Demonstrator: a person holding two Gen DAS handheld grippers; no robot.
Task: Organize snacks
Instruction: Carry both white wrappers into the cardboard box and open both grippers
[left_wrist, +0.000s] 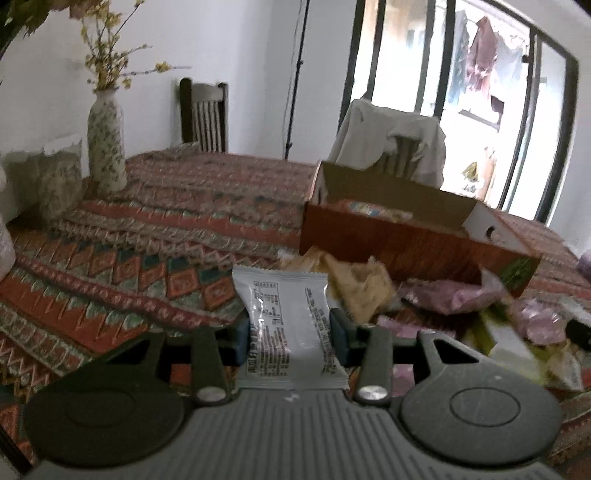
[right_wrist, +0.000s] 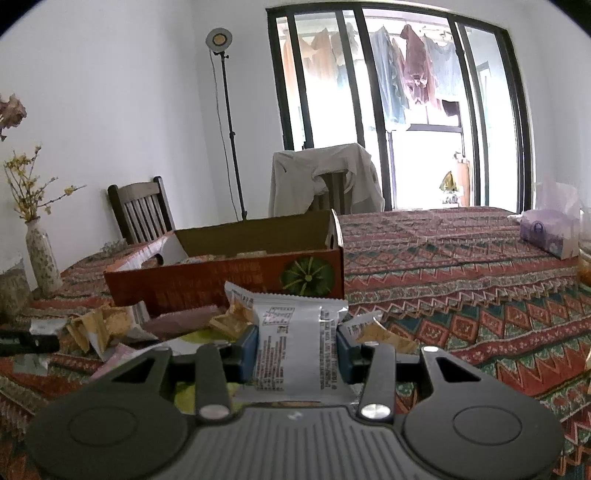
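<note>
Your left gripper (left_wrist: 291, 332) pinches a white snack packet (left_wrist: 284, 314) by its long edges; your right gripper (right_wrist: 297, 349) clamps a second white packet (right_wrist: 295, 343) (printed side up). Both are above the loose wrappers (right_wrist: 107, 325) before the cardboard box (right_wrist: 236, 273) on the patterned tablecloth (right_wrist: 461, 295).

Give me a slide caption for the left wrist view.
Left gripper clamps a white snack packet before the open cardboard box.
</note>
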